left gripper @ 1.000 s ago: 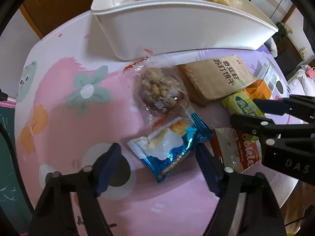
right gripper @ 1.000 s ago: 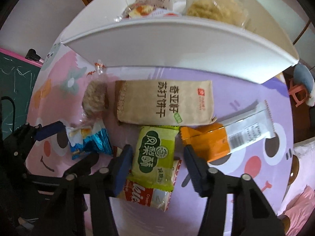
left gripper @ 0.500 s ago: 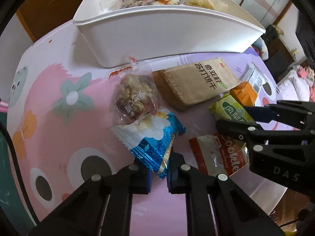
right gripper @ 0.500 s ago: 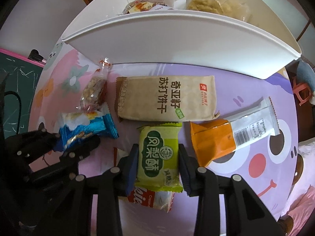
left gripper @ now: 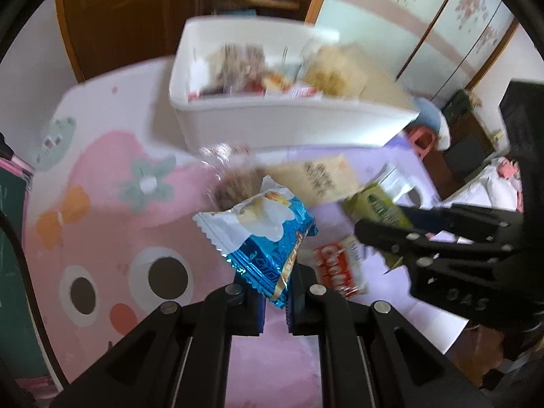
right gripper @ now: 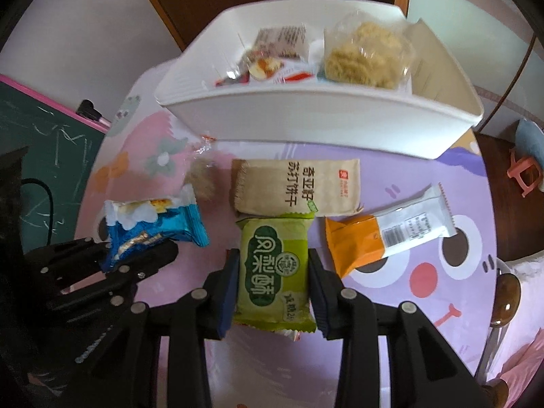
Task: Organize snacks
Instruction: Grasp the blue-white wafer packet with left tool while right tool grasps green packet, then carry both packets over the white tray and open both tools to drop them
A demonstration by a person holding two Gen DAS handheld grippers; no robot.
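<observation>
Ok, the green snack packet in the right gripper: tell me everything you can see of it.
The green packet is a flat, glossy pillow pack, lime green with a dark green panel of white characters and crimped ends. The right gripper is shut on it, its jaws pressing the two long sides. It is held label-up above the table, near the tan packet. A red-and-white packet edge shows under its lower end; contact is unclear.

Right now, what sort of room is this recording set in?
Probably a home room, perhaps a child's: a cartoon-print table mat, a chalkboard, wardrobe doors and a small pink stool on the floor.
</observation>
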